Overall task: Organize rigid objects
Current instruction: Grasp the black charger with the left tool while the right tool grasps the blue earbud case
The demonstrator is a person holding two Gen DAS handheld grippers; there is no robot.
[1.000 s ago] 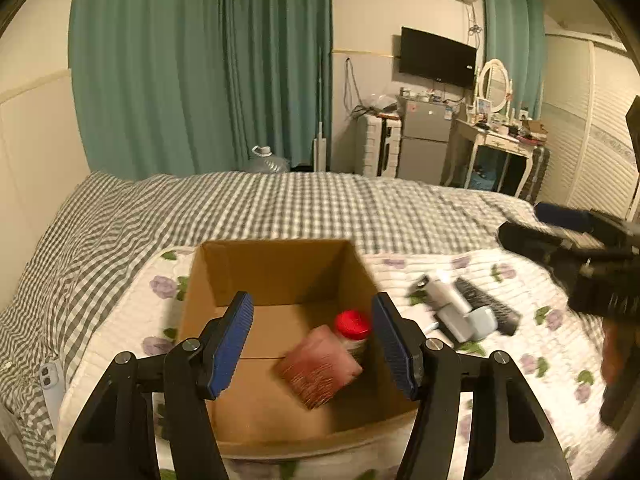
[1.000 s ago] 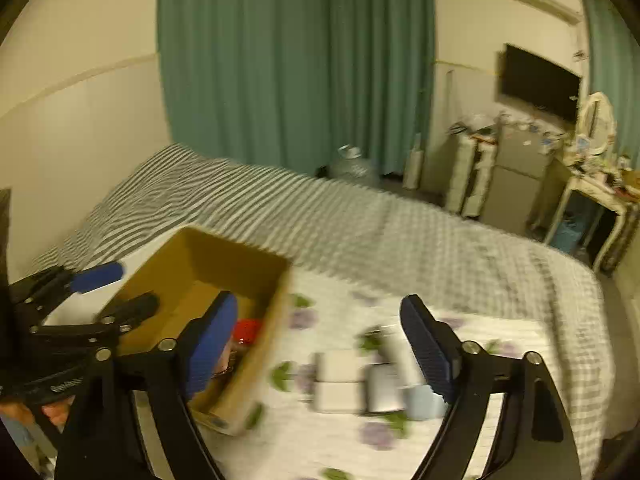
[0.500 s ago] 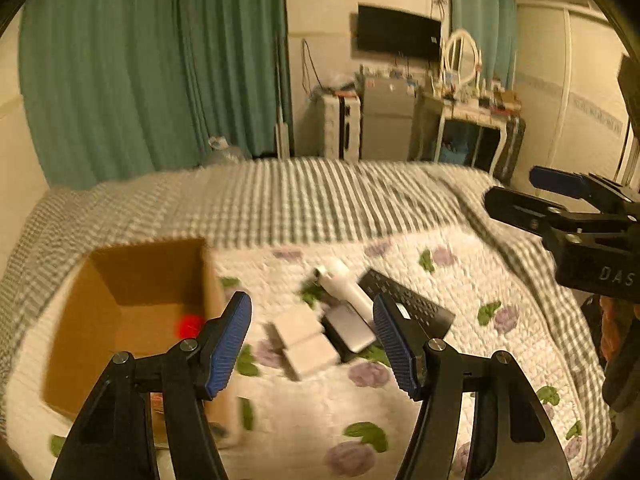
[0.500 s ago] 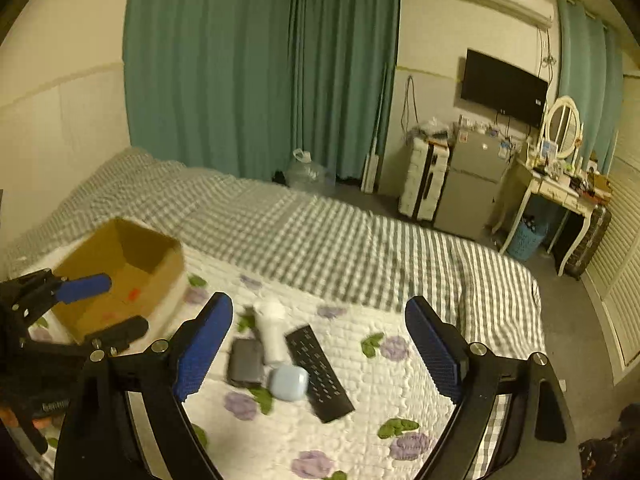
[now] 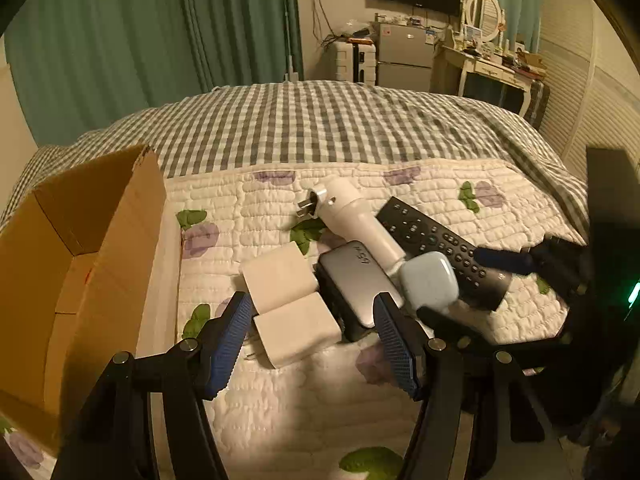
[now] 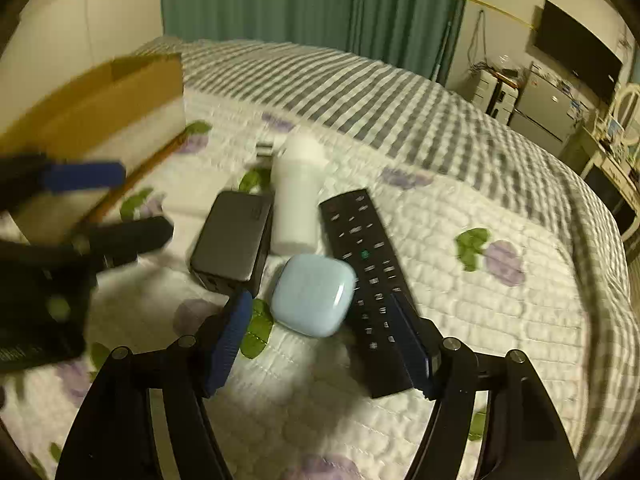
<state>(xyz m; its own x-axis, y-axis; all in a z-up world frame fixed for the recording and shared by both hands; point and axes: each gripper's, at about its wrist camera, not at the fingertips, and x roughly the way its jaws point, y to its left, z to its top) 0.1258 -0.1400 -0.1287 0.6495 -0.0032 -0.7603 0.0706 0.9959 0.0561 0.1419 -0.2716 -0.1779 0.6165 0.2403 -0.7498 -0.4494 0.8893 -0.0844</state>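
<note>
A cluster of small objects lies on the floral quilt: two white blocks (image 5: 294, 304), a grey power bank (image 5: 358, 286) (image 6: 234, 240), a white cylindrical plug device (image 5: 352, 220) (image 6: 298, 196), a pale blue case (image 5: 430, 282) (image 6: 314, 294) and a black remote (image 5: 440, 246) (image 6: 368, 280). My left gripper (image 5: 314, 344) is open and empty, just in front of the white blocks. My right gripper (image 6: 326, 344) is open and empty, with the blue case and the remote's near end between its fingers. The cardboard box (image 5: 80, 248) (image 6: 96, 100) stands to the left.
The checked bedspread (image 5: 320, 128) stretches behind the quilt. Green curtains, a TV, a small fridge and a dressing table stand at the back of the room. Each gripper shows in the other's view, close beside the cluster.
Both grippers have swung away from the box and moved down close to the object cluster. The left gripper no longer looks into the box. Both stayed open.
</note>
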